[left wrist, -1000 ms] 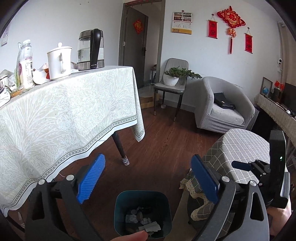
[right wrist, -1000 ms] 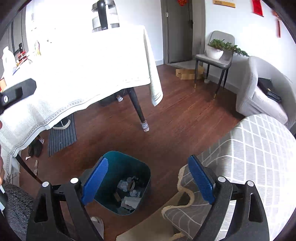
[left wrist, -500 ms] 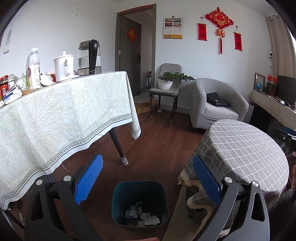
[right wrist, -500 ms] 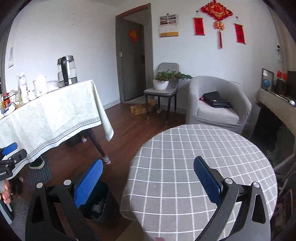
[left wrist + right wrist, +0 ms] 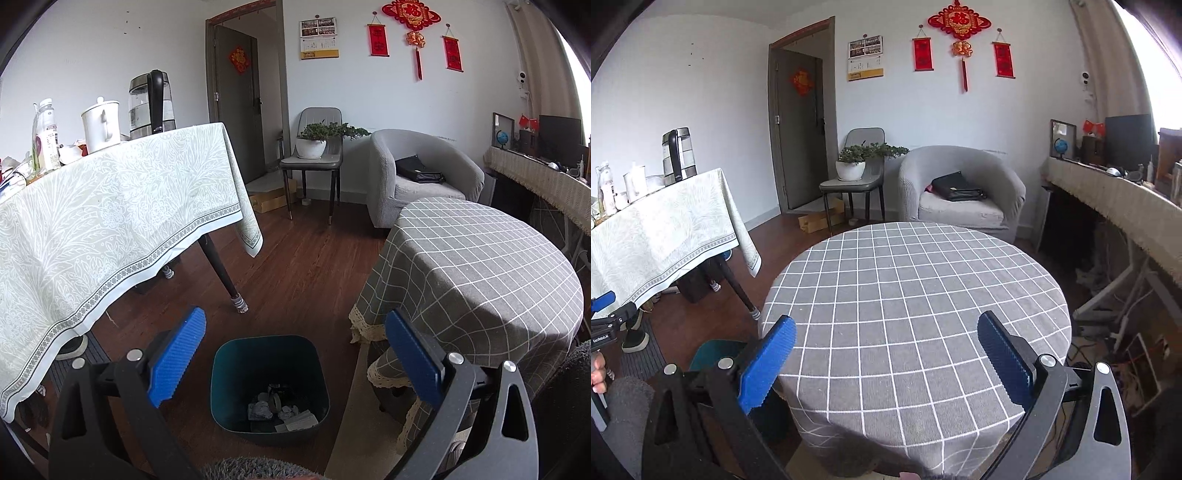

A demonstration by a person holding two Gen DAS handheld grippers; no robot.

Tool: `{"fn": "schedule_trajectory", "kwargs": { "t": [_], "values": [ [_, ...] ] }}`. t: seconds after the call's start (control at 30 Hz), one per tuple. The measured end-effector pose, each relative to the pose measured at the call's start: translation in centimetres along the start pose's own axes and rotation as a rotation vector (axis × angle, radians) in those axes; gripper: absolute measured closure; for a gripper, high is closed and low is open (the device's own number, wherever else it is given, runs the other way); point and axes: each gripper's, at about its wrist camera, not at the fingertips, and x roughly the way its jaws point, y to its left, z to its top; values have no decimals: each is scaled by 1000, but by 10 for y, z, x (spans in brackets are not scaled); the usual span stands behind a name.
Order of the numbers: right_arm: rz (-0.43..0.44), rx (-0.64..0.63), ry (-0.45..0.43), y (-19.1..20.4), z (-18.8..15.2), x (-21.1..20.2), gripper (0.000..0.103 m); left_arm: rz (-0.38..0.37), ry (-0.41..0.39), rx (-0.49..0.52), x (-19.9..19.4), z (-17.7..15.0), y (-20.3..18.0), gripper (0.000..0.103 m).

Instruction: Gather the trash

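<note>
A dark teal trash bin [image 5: 269, 384] stands on the wooden floor, with crumpled paper scraps [image 5: 280, 411] at its bottom. My left gripper [image 5: 295, 354] is open and empty, held above the bin. My right gripper [image 5: 886, 354] is open and empty, above the near edge of the round table with a grey checked cloth [image 5: 916, 295]. The bin's rim [image 5: 716, 350] shows at the table's left in the right wrist view. The left gripper's tip [image 5: 602, 317] shows at the far left there.
A table with a pale green cloth [image 5: 110, 214] stands left, carrying a kettle [image 5: 151, 99], a white jug [image 5: 99, 125] and bottles. The round table [image 5: 480, 280] is right of the bin. A grey armchair [image 5: 960, 192], a chair with a potted plant [image 5: 853, 166] and a door stand behind.
Both grippers have risen and tilted up. The right gripper has swung from over the bin to over the round table. Both have stayed open.
</note>
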Motion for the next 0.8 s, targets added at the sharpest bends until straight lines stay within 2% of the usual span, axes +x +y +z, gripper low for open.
{"fn": "schedule_trajectory", "kwargs": {
  "t": [0.2,0.5,0.8],
  "values": [
    [35,-38,-11,6,-8,1,4,-18,-16,-15,0,-5,-1,4],
    [139,-51,-40,16,-12,-4,4,-31,-23,-40,-3,-5,2,4],
    [151,-42,-41,16,-10,-4,4,-32,-24,6,-3,-6,-7,4]
  ]
}}
